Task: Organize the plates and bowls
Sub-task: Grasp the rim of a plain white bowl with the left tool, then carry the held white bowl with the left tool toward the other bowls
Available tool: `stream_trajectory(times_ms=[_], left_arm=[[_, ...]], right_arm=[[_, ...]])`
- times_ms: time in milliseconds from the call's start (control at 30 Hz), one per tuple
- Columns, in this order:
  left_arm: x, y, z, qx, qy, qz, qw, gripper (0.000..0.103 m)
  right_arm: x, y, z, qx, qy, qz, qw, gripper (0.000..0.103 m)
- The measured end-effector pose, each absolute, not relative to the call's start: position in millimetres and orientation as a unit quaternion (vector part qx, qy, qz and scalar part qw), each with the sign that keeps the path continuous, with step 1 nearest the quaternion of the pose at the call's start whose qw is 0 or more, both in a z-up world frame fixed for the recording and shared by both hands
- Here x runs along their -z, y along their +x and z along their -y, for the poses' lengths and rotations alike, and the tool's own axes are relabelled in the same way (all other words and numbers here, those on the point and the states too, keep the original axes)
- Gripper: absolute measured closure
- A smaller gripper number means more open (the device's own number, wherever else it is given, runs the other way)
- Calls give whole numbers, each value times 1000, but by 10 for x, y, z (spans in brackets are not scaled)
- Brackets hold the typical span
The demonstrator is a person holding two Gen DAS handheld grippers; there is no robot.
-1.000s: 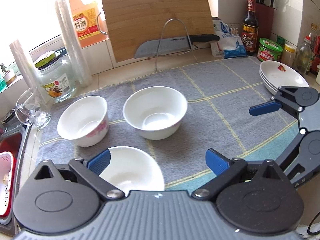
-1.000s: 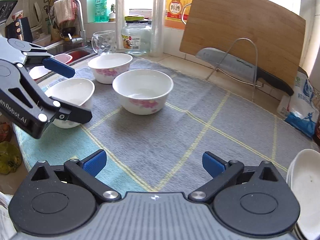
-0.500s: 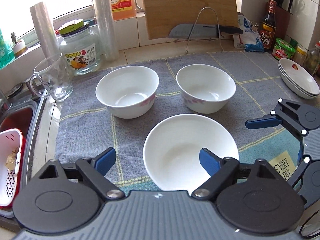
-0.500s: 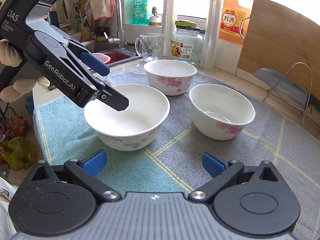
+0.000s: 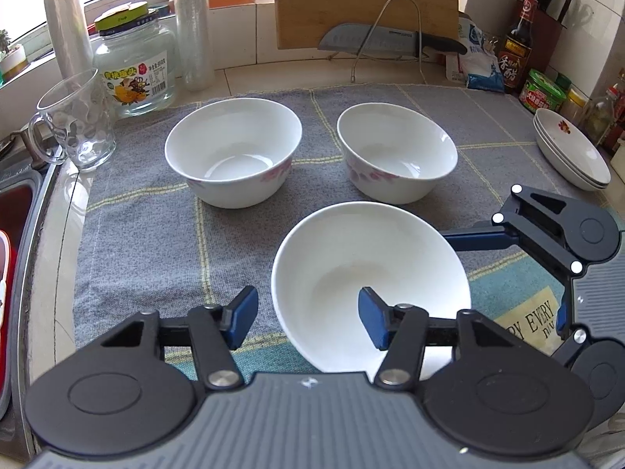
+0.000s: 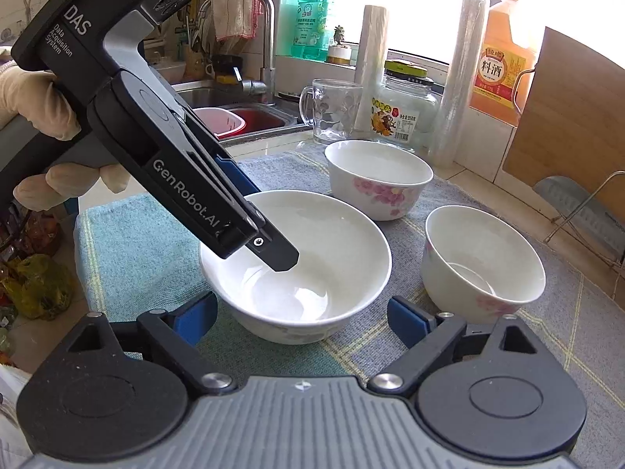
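Observation:
Three white bowls with pink flowers stand on a grey and teal cloth (image 5: pixel 148 234). The near bowl (image 5: pixel 371 277) (image 6: pixel 312 258) is the widest. My left gripper (image 5: pixel 308 316) is open, straddling this bowl's near left rim: one finger inside, one outside. It also shows in the right wrist view (image 6: pixel 250 230). My right gripper (image 6: pixel 302 318) is open just in front of the same bowl; it appears at the right of the left wrist view (image 5: pixel 480 240). The far left bowl (image 5: pixel 234 156) and far right bowl (image 5: pixel 396 152) stand behind. Stacked plates (image 5: pixel 572 154) sit at the far right.
A glass mug (image 5: pixel 74 125), a jar (image 5: pixel 134 66) and two plastic rolls stand at the back left beside the sink (image 6: pixel 250 117). A cutting board (image 5: pixel 363 0) and knife on a wire rack are behind. Bottles and jars (image 5: pixel 543 90) crowd the back right.
Both grippers have moved in on the near bowl. The left gripper has dropped so one finger sits inside the rim. The right gripper has come close to the bowl's side.

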State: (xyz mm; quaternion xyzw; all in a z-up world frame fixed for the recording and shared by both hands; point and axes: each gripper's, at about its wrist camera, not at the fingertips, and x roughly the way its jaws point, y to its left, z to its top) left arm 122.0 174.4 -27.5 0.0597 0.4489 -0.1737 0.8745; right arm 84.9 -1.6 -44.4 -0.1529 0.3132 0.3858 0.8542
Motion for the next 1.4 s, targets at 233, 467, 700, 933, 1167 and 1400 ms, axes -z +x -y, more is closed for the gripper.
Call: stream_trajectory(times_ms=[233, 467, 700, 933, 1167, 1400], left_arm=[[269, 1248, -1698, 192, 66, -448, 871, 54], [268, 1274, -1678, 196, 72, -449, 869, 54], [256, 1270, -1614, 212, 79, -450, 864, 54], [197, 1255, -1414, 241, 92, -439, 861, 54], [188, 1262, -1122, 282, 107, -433, 850, 54], [218, 1289, -767, 323, 124, -428, 835, 54]], right_arm=[[451, 844, 8, -389, -148, -318, 852, 17], [444, 842, 21, -386, -143, -324, 852, 17], [369, 796, 104, -381, -136, -331, 853, 17], [310, 717, 269, -354, -136, -334, 863, 17], [289, 633, 523, -315, -133, -342, 875, 17], [281, 578, 830, -273, -124, -354, 886, 17]])
